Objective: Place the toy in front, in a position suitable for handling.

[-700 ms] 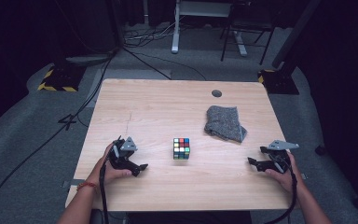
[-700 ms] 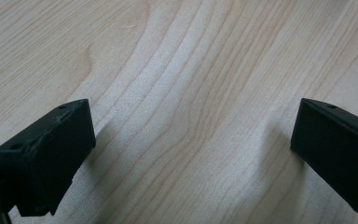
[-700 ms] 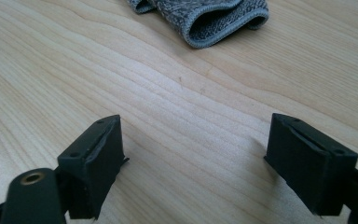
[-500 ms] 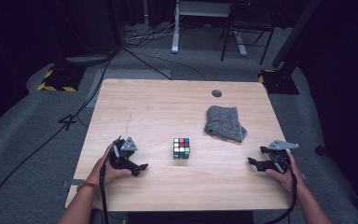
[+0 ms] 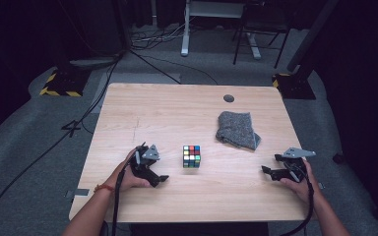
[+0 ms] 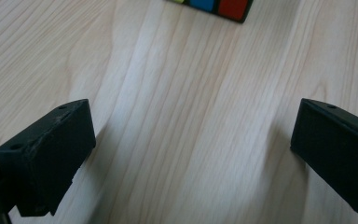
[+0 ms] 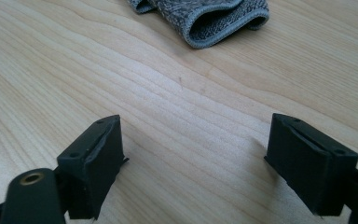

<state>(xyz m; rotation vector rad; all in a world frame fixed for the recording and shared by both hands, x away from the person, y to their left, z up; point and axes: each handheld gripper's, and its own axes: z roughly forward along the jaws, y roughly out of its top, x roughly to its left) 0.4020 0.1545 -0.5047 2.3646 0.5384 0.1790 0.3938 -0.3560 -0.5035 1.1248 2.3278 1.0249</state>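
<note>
From above, the puzzle cube (image 5: pixel 191 156) sits mid-worktop near our front edge. Our left hand-held gripper (image 6: pixel 186 154) gapes empty; so does our right hand-held gripper (image 7: pixel 196 163). We judge the cube stiff, light, slick: take opposite flat faces.

Both forearms come in low and well apart — each hand grips its tool near the tabletop (image 5: pixel 128 113). The left claw (image 5: pixel 161 180) and right claw (image 5: pixel 268 170) point inward, jaws spread wide, nothing between them.

My left gripper (image 5: pixel 158 178) rests left of the puzzle cube (image 5: pixel 191 156); my right gripper (image 5: pixel 271 169) and grey cloth (image 5: pixel 236 130) lie to its right.
</note>
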